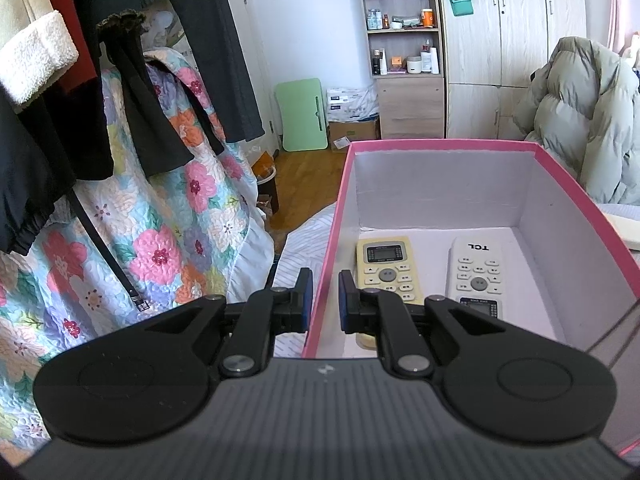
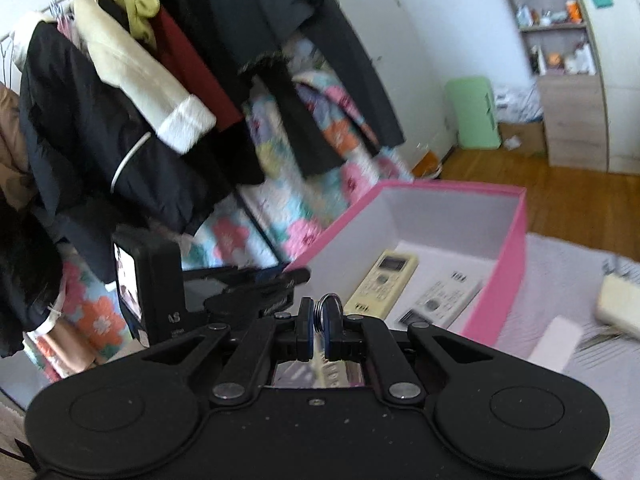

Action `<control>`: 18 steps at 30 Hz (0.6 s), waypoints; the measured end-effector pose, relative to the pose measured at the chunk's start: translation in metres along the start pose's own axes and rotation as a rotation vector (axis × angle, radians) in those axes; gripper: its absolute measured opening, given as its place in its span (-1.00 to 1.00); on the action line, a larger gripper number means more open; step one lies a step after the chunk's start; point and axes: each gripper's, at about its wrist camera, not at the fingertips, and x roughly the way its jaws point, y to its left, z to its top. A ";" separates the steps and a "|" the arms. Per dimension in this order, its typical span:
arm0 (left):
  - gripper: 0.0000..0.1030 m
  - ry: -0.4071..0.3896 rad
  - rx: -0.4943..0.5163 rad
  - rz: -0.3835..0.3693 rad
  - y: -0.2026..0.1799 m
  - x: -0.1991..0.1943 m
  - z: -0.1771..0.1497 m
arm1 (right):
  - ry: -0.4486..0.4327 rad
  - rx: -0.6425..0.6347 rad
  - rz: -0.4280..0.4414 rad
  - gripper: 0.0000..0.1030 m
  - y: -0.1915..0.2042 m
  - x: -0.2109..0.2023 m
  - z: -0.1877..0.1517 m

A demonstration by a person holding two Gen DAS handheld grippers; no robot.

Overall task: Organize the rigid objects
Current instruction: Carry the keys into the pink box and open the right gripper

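Counting two remotes point(image 1: 387, 270) point(image 1: 477, 274), one box point(image 1: 440, 145)

- Pink box point(image 1: 576, 184) open on top; bare floor beyond the two remotes point(image 1: 387, 270).
- Hanging clothes point(image 2: 120, 120) crowd the left, seemingly close.

Matt cardboard box point(image 1: 568, 184), plastic remotes point(image 1: 386, 270), metal ring point(image 2: 329, 305).

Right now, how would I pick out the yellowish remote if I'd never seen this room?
Find the pink box with the white inside, sitting on the bed. Two remotes lie flat on its floor, side by side. The yellowish remote is the cream-coloured one next to the box's left wall, by the left gripper; its neighbour, the white remote, is marked TCL.
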 end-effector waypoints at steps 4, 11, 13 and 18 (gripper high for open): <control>-0.79 -0.004 -0.008 -0.011 0.003 0.001 -0.001 | 0.061 0.043 0.029 -0.86 -0.005 0.023 -0.005; -0.79 -0.006 -0.001 -0.009 0.002 0.001 -0.002 | 0.138 0.078 0.056 -0.85 -0.007 0.054 -0.012; -0.79 -0.006 -0.003 -0.010 0.002 0.001 -0.002 | 0.138 0.067 0.027 -0.75 -0.005 0.058 -0.012; -0.79 -0.006 -0.002 -0.009 0.002 0.001 -0.002 | 0.110 0.050 -0.023 -0.38 -0.007 0.049 -0.012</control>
